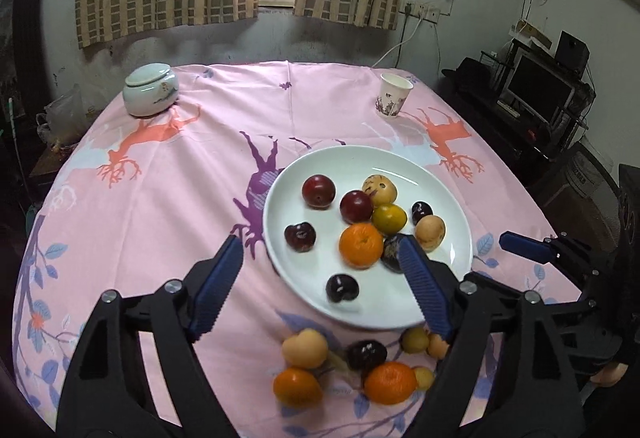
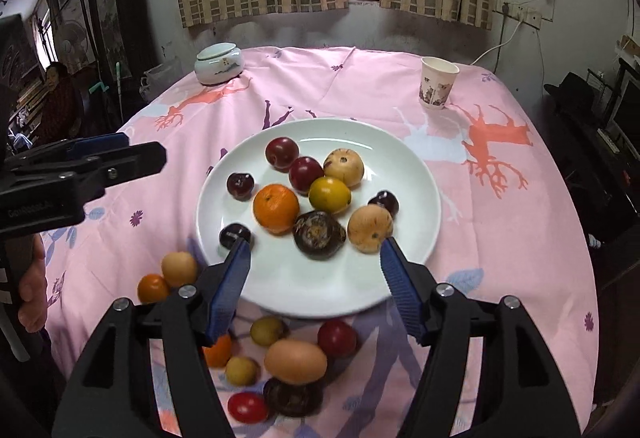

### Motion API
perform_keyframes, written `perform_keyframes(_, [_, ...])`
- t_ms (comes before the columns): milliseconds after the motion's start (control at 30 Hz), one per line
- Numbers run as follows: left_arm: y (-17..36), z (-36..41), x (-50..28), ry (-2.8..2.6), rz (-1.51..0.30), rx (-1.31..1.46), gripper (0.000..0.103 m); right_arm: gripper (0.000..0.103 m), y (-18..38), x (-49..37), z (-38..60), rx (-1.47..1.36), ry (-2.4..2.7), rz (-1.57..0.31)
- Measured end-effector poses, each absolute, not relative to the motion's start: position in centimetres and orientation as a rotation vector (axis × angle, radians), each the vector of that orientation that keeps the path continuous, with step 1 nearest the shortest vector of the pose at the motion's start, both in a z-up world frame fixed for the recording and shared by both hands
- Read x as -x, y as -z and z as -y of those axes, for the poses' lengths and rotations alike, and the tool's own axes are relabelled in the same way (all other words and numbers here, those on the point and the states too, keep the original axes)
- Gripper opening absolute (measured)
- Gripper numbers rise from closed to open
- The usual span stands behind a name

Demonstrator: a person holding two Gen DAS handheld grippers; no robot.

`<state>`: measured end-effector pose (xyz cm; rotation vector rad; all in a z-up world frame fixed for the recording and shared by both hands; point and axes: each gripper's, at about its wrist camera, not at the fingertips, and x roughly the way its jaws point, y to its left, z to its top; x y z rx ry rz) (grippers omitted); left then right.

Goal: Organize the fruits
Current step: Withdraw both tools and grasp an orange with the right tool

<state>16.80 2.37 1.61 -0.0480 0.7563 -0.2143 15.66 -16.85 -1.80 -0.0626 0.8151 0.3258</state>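
A white plate (image 1: 376, 304) (image 2: 320, 288) sits on the pink cloth and holds an orange mandarin (image 1: 361, 244) (image 2: 276, 208), two red plums (image 1: 318, 191), dark cherries, a yellow fruit (image 2: 330, 193), tan fruits and a dark purple fruit (image 2: 319, 234). More fruit lies loose on the cloth in front of the plate: oranges (image 1: 390, 382), a tan oval fruit (image 2: 295, 361), a red plum (image 2: 337, 338), a cherry tomato (image 2: 247, 407). My left gripper (image 1: 319, 240) hovers open over the plate's near-left edge, nothing between its pads. My right gripper (image 2: 315, 243) hangs open above the plate's near rim, also empty.
A lidded ceramic jar (image 1: 150, 89) (image 2: 219, 63) stands at the table's far left, a paper cup (image 1: 394, 95) (image 2: 437, 82) at the far right. The table drops off on both sides. A TV stand (image 1: 540, 90) is to the right. A person (image 2: 60, 90) sits far left.
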Motion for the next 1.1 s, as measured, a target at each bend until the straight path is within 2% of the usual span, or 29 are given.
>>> perform_keyframes(133, [-0.3,-4.0,-11.8,0.152,-0.729,0.06,0.091,0.068,2.8,-11.5,17.0,0.032,-0.356,-0.868])
perform_keyframes(433, [4.8,-5.7,-6.8,0.052,-0.793,0.029,0.092,0.068,5.4,-6.9,12.9,0.037,-0.492,-0.937])
perform_keyframes(700, [5.3,-9.0,-6.2,-0.006,-0.806,0.085,0.092,0.068,7.4,-9.6,9.0,0.156,-0.511,-0.957])
perform_keyframes(867, [5.7,-10.2,-6.2,-0.013,-0.823,0.119,0.092,0.068,9.1,-12.0,8.6,0.121,-0.505,-1.021])
perform_keyframes(900, [5.8,-10.2,-6.3,-0.01,-0.829,0.124,0.092,0.059,9.5,-12.3,8.5,0.117,-0.501,-1.027])
perform_keyframes(933, [5.9,-10.1,-6.3,-0.003,-0.835,0.127,0.092,0.045,9.6,-12.3,8.4,0.132,-0.483,-1.022])
perform_keyframes(1100, [6.3,-8.3,-7.1,0.038,-0.857,0.105,0.092,0.045,7.1,-11.1,10.4,0.015,-0.497,-0.987])
